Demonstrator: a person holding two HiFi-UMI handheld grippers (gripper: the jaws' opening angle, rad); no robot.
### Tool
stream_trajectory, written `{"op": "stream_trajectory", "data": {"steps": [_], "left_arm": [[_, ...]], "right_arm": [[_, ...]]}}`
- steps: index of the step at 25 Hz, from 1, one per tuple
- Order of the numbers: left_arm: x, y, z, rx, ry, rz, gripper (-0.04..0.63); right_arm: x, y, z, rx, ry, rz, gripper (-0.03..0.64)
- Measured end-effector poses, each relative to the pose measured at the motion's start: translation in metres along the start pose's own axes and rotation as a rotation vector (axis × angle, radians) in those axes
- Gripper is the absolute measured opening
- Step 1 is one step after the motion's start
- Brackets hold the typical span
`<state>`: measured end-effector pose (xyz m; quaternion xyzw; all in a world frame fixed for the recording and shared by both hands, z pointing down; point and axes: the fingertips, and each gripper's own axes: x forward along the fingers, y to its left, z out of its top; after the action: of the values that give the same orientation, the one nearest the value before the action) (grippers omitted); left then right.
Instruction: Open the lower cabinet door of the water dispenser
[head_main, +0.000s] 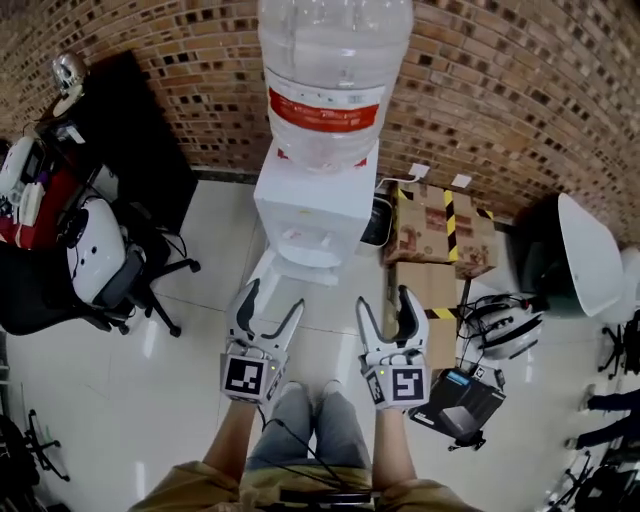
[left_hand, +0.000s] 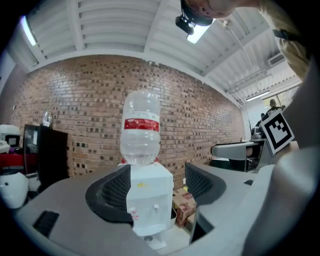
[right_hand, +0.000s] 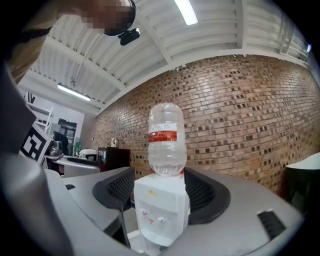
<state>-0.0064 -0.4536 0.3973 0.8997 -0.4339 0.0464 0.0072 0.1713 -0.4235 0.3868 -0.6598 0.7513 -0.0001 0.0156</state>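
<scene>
Lower cabinet door: not visible in any view. Head view looks steeply down on the water dispenser, so its top hides the front below the taps. In the gripper views, the bodies of the left gripper and right gripper cover the dispenser's lower part. Bottle top cut off at the head view's upper edge. Label print too small to read.

I stand in an office-like workroom; a brick wall backs a water dispenser. Nearby, swivel chairs and cardboard boxes stand on the glossy floor; strip lights run overhead.
</scene>
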Motion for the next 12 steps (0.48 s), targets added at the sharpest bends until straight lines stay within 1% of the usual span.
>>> {"op": "stream_trajectory", "data": {"steps": [2,3,4,6,7,9,12], "left_arm": [[-0.019,0.001,0.041,0.008,0.015,-0.007,0.332],[-0.029,0.003,0.061,-0.003,0.017,0.002,0.333],[-0.037,0.006,0.08,-0.018,0.013,0.015,0.332],[-0.05,0.009,0.115,-0.019,-0.017,0.025,0.331],[-0.057,0.009,0.132,-0.014,-0.045,0.033,0.322],[-0.068,0.01,0.159,0.001,-0.091,0.062,0.318],[-0.076,0.015,0.178,0.002,-0.098,0.091,0.318]], "right_arm": [[-0.006,0.011,0.051,-0.008,-0.006,0.001,0.344],[-0.01,0.017,0.073,0.0,-0.009,0.008,0.344],[-0.013,0.022,0.092,0.023,-0.015,0.017,0.344],[-0.02,0.026,0.126,0.085,-0.025,0.031,0.341],[-0.024,0.026,0.139,0.097,-0.027,0.029,0.338],[-0.034,0.025,0.161,0.07,-0.031,0.008,0.337],[-0.039,0.029,0.183,0.048,-0.048,0.008,0.337]]}}
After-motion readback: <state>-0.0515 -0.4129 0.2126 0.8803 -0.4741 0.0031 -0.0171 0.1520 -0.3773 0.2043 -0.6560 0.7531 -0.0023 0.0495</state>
